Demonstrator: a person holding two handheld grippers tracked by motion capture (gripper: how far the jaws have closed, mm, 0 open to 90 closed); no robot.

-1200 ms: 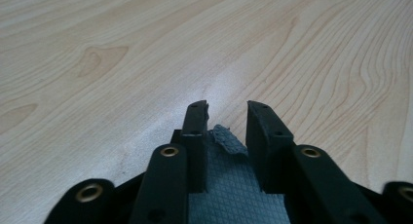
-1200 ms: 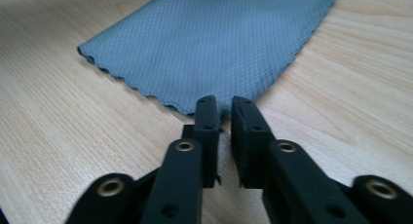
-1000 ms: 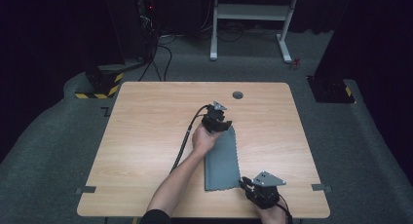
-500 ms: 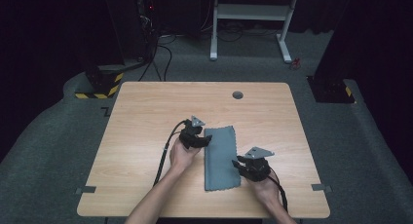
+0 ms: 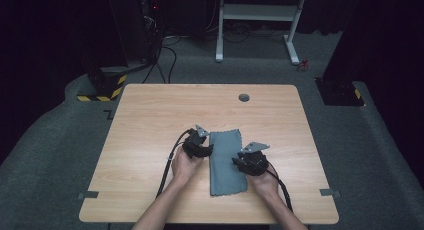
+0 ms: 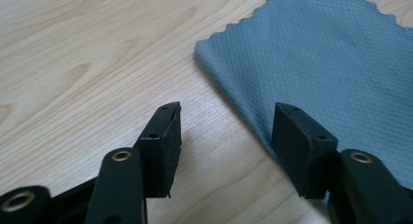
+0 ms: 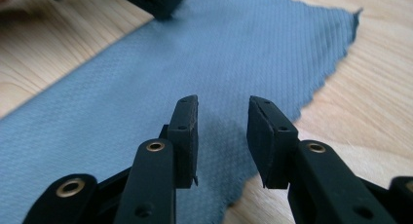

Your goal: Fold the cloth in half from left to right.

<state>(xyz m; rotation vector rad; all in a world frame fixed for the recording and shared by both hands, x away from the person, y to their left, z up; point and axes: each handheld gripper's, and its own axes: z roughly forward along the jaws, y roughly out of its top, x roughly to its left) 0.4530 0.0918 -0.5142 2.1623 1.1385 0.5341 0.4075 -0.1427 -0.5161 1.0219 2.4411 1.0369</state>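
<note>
Folded grey cloth (image 5: 227,162) flat on desk (image 5: 150,120). Left gripper (image 6: 226,136) jaws just opening, empty, at folded edge. Right gripper (image 7: 223,136) likewise, over opposite edge. Advice: pinch both layers squarely, lift evenly.

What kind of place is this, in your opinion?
Probably a lab or recording studio, not a home: a plain wooden table stands on grey carpet amid dark surroundings, with cables and a white metal frame behind it.

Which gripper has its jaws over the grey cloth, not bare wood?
The right gripper: both open jaws sit over the folded grey cloth. The left gripper straddles its edge, mostly above wood.
</note>
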